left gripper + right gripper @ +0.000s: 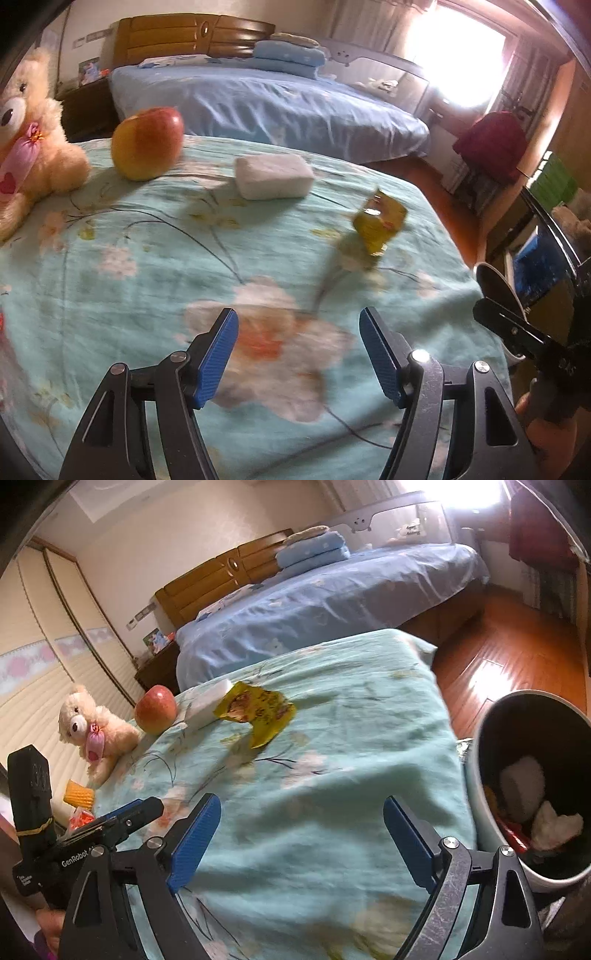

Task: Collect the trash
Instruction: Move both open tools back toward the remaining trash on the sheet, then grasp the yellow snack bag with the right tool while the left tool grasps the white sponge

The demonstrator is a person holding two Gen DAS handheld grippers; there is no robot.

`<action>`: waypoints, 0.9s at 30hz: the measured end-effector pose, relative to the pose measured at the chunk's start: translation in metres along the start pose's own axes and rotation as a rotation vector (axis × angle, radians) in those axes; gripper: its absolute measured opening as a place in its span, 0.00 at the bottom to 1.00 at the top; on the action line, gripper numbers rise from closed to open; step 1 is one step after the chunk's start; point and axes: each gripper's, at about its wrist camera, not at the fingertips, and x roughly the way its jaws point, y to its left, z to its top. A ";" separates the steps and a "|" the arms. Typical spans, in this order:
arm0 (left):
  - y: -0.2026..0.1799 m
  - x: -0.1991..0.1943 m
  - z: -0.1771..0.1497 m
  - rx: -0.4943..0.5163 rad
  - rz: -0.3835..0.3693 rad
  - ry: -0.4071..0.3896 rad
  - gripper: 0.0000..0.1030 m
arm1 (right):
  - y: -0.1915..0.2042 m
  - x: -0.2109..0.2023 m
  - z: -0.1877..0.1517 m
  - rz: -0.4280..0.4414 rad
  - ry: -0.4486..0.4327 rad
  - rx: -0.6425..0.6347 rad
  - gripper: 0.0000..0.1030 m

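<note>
A crumpled yellow wrapper [378,225] lies on the teal floral cloth [155,280]; it also shows in the right wrist view [258,710]. My left gripper [298,354] is open and empty, low over the cloth, short of the wrapper. My right gripper [301,842] is open and empty over the cloth's near edge. A round bin [480,771] stands to its right, holding white crumpled paper [554,825] and other scraps. The left gripper [122,818] shows at the left of the right wrist view.
A white foam block [273,176], an apple [147,142] and a teddy bear [29,147] sit at the far side. A yellow piece [78,794] and red-orange scraps [82,818] lie near the bear. A blue bed [266,107] and wooden floor [509,646] lie beyond.
</note>
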 end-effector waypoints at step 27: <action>0.025 0.099 0.090 0.111 0.075 0.044 0.67 | 0.025 0.076 0.040 0.029 0.073 -0.021 0.93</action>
